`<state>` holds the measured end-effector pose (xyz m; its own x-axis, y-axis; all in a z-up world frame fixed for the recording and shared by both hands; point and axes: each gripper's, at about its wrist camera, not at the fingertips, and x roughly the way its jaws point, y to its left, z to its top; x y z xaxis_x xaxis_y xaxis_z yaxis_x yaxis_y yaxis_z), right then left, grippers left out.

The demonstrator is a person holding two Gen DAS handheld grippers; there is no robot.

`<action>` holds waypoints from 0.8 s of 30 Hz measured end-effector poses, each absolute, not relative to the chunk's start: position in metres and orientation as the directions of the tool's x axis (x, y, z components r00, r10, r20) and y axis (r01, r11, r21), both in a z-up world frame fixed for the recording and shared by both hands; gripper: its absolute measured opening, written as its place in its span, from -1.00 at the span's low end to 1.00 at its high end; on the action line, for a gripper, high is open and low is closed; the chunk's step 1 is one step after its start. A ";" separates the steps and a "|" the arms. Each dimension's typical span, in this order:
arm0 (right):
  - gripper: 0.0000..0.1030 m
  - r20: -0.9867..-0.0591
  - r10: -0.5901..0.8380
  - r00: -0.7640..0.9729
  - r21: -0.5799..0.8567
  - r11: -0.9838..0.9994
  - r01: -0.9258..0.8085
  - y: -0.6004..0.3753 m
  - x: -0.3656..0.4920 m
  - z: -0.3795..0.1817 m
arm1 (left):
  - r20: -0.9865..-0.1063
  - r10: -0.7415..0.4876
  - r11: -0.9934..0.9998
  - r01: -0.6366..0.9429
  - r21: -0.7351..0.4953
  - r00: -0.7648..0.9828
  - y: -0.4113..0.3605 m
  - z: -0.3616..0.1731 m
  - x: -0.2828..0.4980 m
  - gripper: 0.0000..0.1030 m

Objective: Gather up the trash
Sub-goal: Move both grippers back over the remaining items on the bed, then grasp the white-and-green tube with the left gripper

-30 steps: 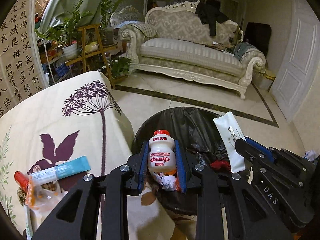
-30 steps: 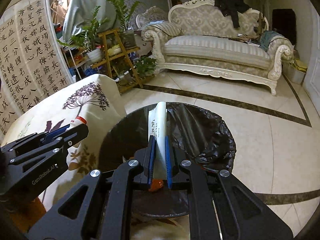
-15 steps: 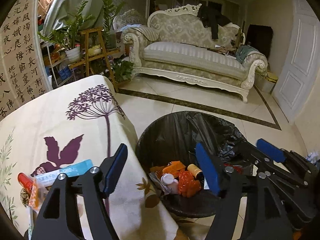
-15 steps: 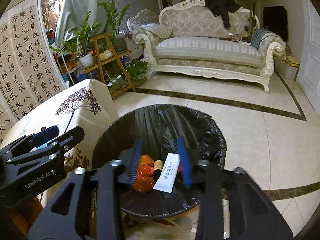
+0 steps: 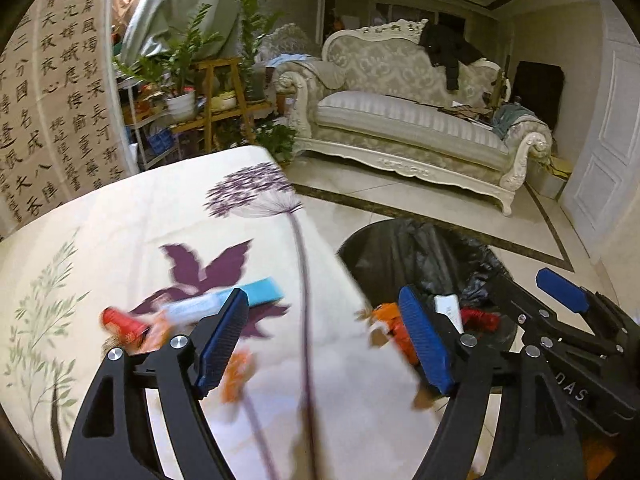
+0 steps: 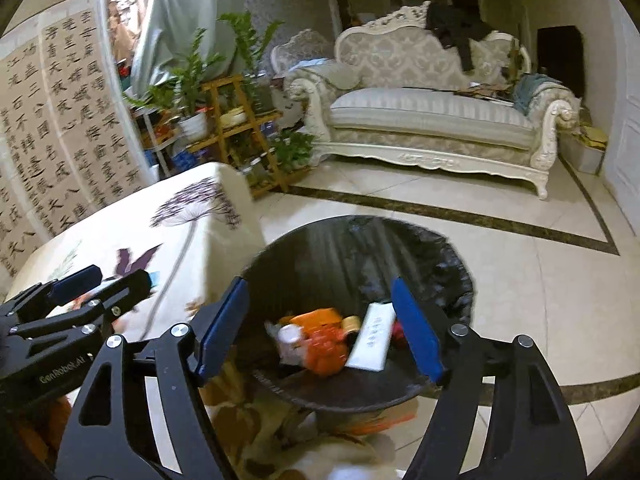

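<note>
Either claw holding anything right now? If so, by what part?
Nothing is held. The left claw and right claw are both empty, jaws opening; the white packet lies in the trash bin.

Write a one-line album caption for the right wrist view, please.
The right claw, empty and opening, hangs over the black-lined trash bin holding a white packet and orange wrappers.

Left gripper point(image 6: 76, 300) body reads "GenRobot.AI"; right gripper point(image 5: 560, 292) body reads "DAS". Wall scroll point(image 6: 60, 120): Chinese calligraphy columns.
</note>
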<state>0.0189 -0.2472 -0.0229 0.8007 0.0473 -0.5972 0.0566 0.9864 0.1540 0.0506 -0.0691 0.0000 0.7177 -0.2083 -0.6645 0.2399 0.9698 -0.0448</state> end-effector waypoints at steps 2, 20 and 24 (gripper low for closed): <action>0.41 -0.600 0.069 0.797 0.151 0.988 0.028 -0.235 0.017 -0.022 | -0.669 -0.194 0.975 0.219 -0.047 0.718 -0.054 -0.001 0.045 0.46; 0.40 -0.624 0.209 0.753 0.144 0.978 -0.152 -0.143 0.001 -0.022 | -0.750 -0.023 0.999 -0.013 -0.042 0.661 0.064 -0.032 0.008 0.46; 0.40 -0.633 0.219 0.743 0.139 0.976 -0.169 -0.132 0.002 -0.022 | -0.769 -0.050 0.998 0.000 -0.064 0.637 0.070 -0.036 0.009 0.33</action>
